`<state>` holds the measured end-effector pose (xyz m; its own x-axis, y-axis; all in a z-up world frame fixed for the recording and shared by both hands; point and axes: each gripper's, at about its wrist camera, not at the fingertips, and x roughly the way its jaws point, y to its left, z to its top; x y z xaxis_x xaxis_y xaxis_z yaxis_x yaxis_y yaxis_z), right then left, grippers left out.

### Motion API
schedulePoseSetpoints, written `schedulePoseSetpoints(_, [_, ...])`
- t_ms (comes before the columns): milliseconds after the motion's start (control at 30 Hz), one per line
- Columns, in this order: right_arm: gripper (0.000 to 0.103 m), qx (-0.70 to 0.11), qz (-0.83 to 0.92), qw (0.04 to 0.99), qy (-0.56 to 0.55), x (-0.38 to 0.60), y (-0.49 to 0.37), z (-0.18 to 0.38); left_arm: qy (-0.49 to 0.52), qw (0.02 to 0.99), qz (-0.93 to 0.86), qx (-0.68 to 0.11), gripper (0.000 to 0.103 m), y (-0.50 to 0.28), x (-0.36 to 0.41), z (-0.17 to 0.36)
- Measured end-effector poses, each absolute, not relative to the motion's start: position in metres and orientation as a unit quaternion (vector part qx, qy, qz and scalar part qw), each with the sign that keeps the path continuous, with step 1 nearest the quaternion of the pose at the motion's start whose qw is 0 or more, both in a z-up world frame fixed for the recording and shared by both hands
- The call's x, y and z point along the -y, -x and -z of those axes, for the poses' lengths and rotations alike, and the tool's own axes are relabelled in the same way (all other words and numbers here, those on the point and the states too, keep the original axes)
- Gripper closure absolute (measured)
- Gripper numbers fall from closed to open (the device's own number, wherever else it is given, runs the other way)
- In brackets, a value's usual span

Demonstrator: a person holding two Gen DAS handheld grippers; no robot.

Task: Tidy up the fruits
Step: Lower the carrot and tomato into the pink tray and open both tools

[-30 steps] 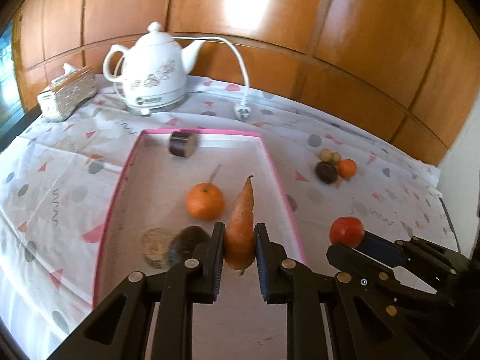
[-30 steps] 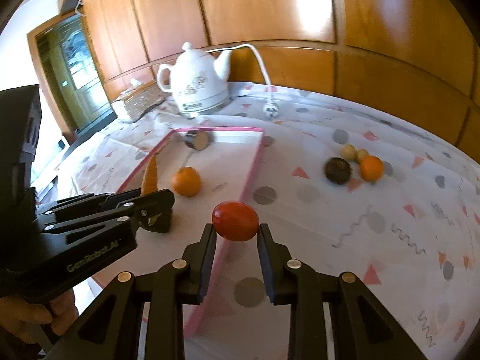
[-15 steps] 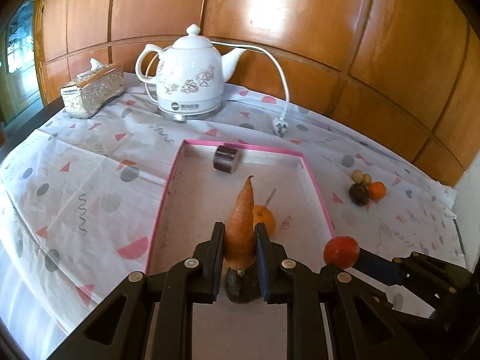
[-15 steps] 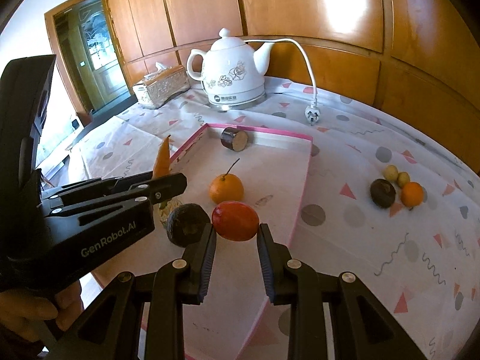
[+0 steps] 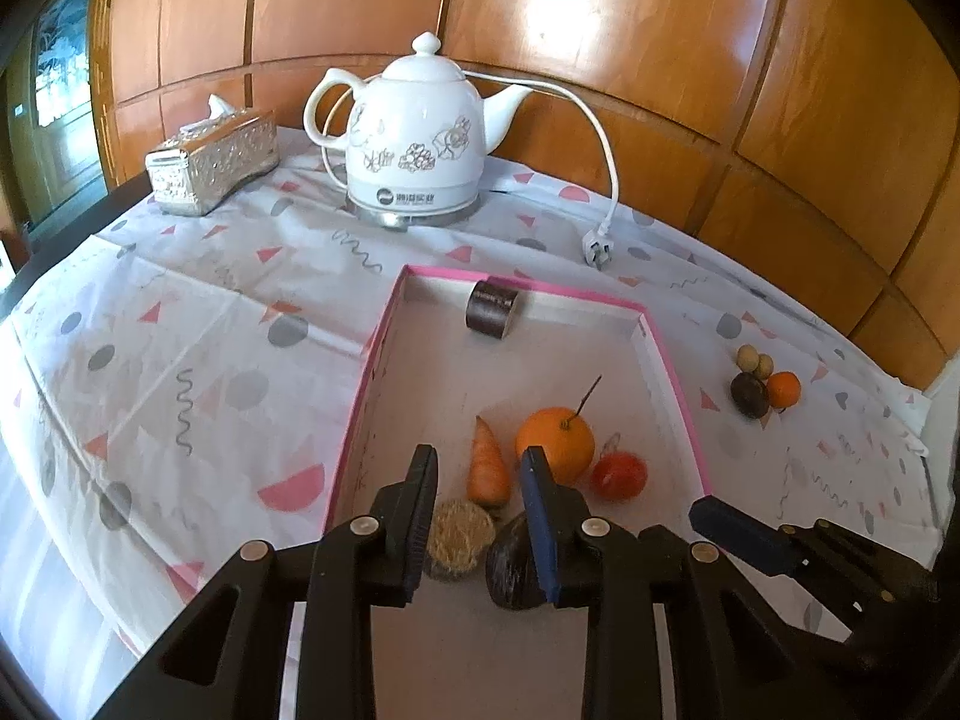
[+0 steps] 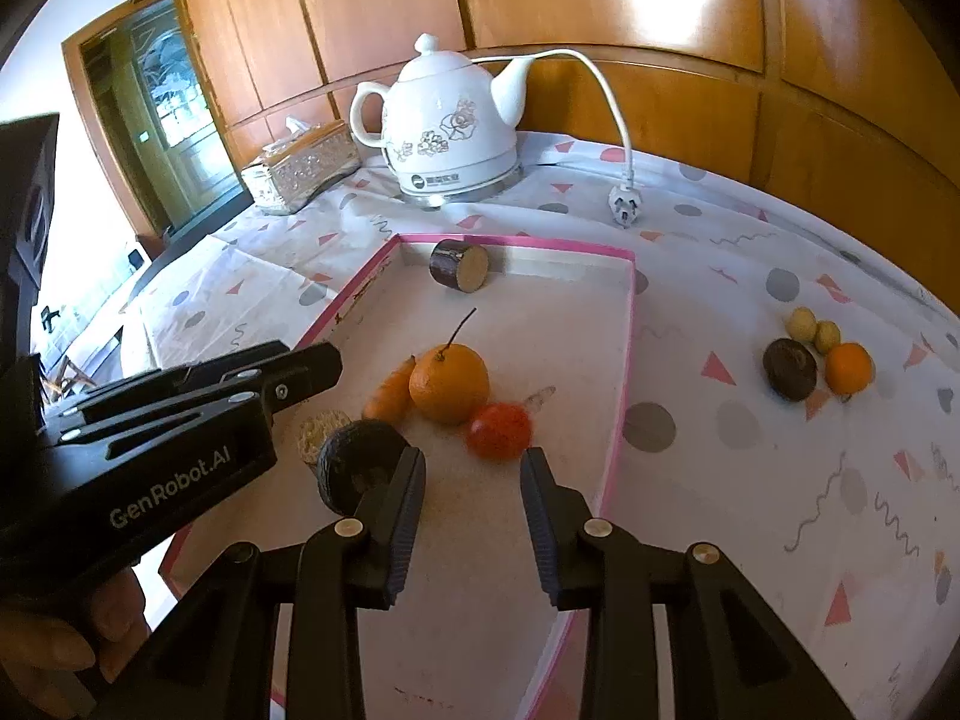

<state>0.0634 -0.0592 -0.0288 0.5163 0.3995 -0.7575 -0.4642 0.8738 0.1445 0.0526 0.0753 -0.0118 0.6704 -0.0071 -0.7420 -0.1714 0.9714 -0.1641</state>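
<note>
— Wood panelling backs the worktop (image 5: pixel 198 324), and a kettle (image 5: pixel 414 138) and tissue box (image 5: pixel 213 162) sit at the far edge, clear of the job. What are you holding?

— Nothing. Both my left gripper (image 5: pixel 480 516) and my right gripper (image 6: pixel 471 516) hang with jaws spread wide and empty above the near end of the tray (image 5: pixel 360 372).

— So where's the produce?

— Bunched in the tray. The carrot (image 5: pixel 489 471) lies flat between my left jaws' tips, touching the orange (image 5: pixel 555 441). The tomato (image 6: pixel 499 431) sits against the orange's other side, just ahead of my right jaws. An avocado (image 6: pixel 354 468) and a rough tan ball (image 5: pixel 459 534) lie nearest me, and a cut purple chunk (image 6: pixel 459 264) rests at the far wall.

— Why grouped like that?

— I judge the tray is the collecting spot; its walls stop round fruit rolling off.

— Anything left?

— Four small fruits (image 6: pixel 816 354) cluster on the cloth, well right of the tray. Those look like the remaining pieces.
</note>
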Motion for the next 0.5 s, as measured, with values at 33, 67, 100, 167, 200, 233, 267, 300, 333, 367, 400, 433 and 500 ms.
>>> schedulePoseSetpoints(33, [0.070, -0.425, -0.247, 0.870, 0.035, 0.060, -0.063, 0.029, 0.111, 0.907, -0.045, -0.405, 0.074, -0.051, -0.074, 0.012])
schedulePoseSetpoints(67, [0.070, -0.424, -0.245, 0.871, 0.034, 0.062, -0.062, 0.029, 0.112, 0.906, -0.045, -0.406, 0.073, -0.049, -0.074, 0.013])
schedulePoseSetpoints(100, [0.070, -0.422, -0.241, 0.873, 0.034, 0.063, -0.061, 0.028, 0.114, 0.906, -0.044, -0.406, 0.072, -0.048, -0.073, 0.013])
schedulePoseSetpoints(167, [0.070, -0.420, -0.234, 0.877, 0.027, 0.068, -0.059, 0.027, 0.112, 0.907, -0.043, -0.404, 0.072, -0.045, -0.071, 0.013])
schedulePoseSetpoints(200, [0.070, -0.419, -0.232, 0.878, 0.023, 0.070, -0.058, 0.026, 0.111, 0.907, -0.042, -0.404, 0.072, -0.044, -0.070, 0.013])
schedulePoseSetpoints(233, [0.070, -0.418, -0.229, 0.879, 0.020, 0.072, -0.057, 0.026, 0.108, 0.908, -0.040, -0.404, 0.072, -0.042, -0.068, 0.013])
schedulePoseSetpoints(267, [0.070, -0.416, -0.227, 0.880, 0.018, 0.073, -0.057, 0.025, 0.107, 0.908, -0.038, -0.404, 0.072, -0.041, -0.066, 0.012])
schedulePoseSetpoints(300, [0.070, -0.415, -0.225, 0.882, 0.017, 0.075, -0.055, 0.025, 0.107, 0.908, -0.037, -0.404, 0.071, -0.040, -0.064, 0.012])
schedulePoseSetpoints(333, [0.070, -0.414, -0.223, 0.883, 0.015, 0.076, -0.054, 0.024, 0.104, 0.908, -0.034, -0.404, 0.071, -0.039, -0.062, 0.012])
schedulePoseSetpoints(367, [0.070, -0.413, -0.221, 0.883, 0.013, 0.078, -0.053, 0.024, 0.102, 0.908, -0.032, -0.405, 0.071, -0.038, -0.060, 0.012])
schedulePoseSetpoints(400, [0.070, -0.412, -0.220, 0.884, 0.011, 0.080, -0.053, 0.023, 0.101, 0.908, -0.029, -0.405, 0.071, -0.037, -0.058, 0.012])
schedulePoseSetpoints(433, [0.070, -0.411, -0.218, 0.885, 0.009, 0.082, -0.052, 0.023, 0.099, 0.909, -0.027, -0.405, 0.071, -0.037, -0.055, 0.012])
schedulePoseSetpoints(500, [0.070, -0.410, -0.215, 0.886, 0.006, 0.085, -0.051, 0.023, 0.094, 0.909, -0.023, -0.405, 0.071, -0.036, -0.051, 0.012])
